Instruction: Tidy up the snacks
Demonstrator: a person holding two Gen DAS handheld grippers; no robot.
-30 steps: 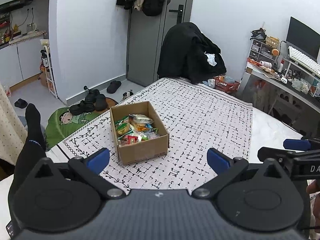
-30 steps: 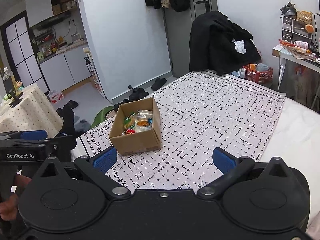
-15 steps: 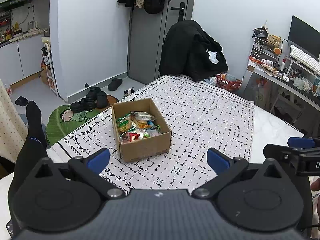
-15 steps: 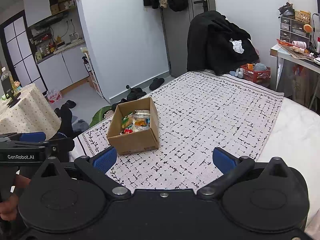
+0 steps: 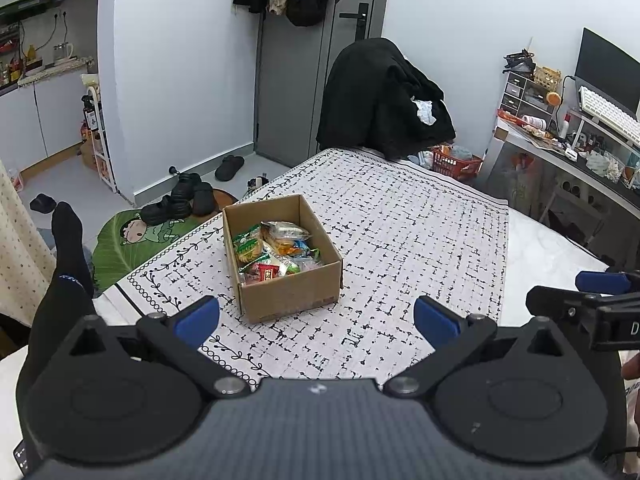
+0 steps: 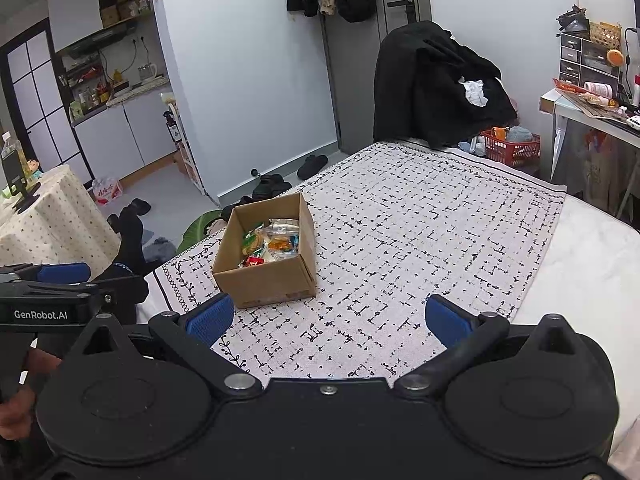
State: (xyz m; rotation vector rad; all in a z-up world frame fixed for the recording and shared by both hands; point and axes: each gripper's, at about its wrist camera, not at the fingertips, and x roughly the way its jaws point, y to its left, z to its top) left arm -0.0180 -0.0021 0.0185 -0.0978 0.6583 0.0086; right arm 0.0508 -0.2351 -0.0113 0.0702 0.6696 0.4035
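Observation:
An open cardboard box [image 5: 288, 298] [image 6: 268, 286] sits on a black-and-white patterned cloth [image 5: 400, 240] [image 6: 420, 240] near its left edge. Inside lie several snack packets [image 5: 276, 254] [image 6: 270, 242] in green, red, orange and clear wrappers. My left gripper [image 5: 317, 318] is open, well short of the box, with nothing between its blue pads. My right gripper [image 6: 330, 320] is open too, held back and to the right of the box. The left view catches the right gripper at its right edge [image 5: 592, 292]; the right view catches the left gripper at its left edge [image 6: 52, 284].
A dark coat [image 5: 380, 100] hangs over a chair at the cloth's far end. A red basket [image 6: 510, 146] stands on the floor beside it. A cluttered desk [image 5: 568, 148] lies to the right. Shoes [image 5: 188, 200] and a green mat [image 5: 132, 236] lie left, below the table edge.
Both grippers have drawn back and risen slightly, so the box looks a little smaller and farther. Both stay open and nothing in the box has moved.

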